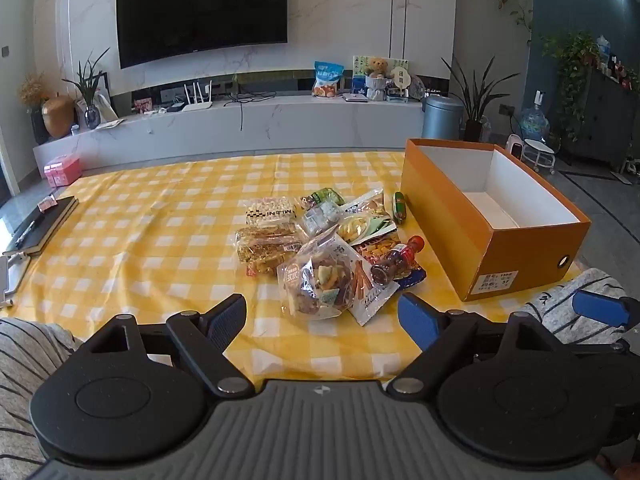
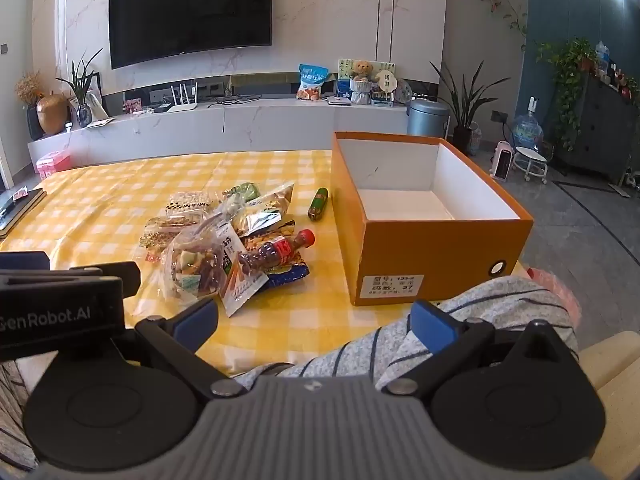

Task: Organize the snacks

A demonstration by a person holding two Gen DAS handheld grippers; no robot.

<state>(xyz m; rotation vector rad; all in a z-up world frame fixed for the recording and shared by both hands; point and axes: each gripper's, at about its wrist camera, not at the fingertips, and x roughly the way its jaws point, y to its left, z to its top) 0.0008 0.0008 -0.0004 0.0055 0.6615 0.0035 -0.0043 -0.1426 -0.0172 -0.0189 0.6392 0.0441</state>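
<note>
A pile of snack packets (image 1: pixel 320 248) lies mid-table on the yellow checked cloth (image 1: pixel 160 216); it also shows in the right wrist view (image 2: pixel 224 248). A small cola bottle (image 1: pixel 398 260) (image 2: pixel 276 252) lies on the pile's right side. A green sausage stick (image 1: pixel 399 207) (image 2: pixel 319 203) lies apart, beside an open, empty orange box (image 1: pixel 448 216) (image 2: pixel 432 256). My left gripper (image 1: pixel 322 322) is open and empty, just short of the pile's clear bag (image 1: pixel 320 280). My right gripper (image 2: pixel 316 326) is open and empty at the table's near edge, in front of the box.
A dark notebook with a pen (image 1: pixel 40 224) lies at the table's left edge. A striped sleeve (image 2: pixel 400 344) crosses below the right gripper. Beyond the table are a TV console (image 1: pixel 240 120), a grey bin (image 1: pixel 440 116) and plants.
</note>
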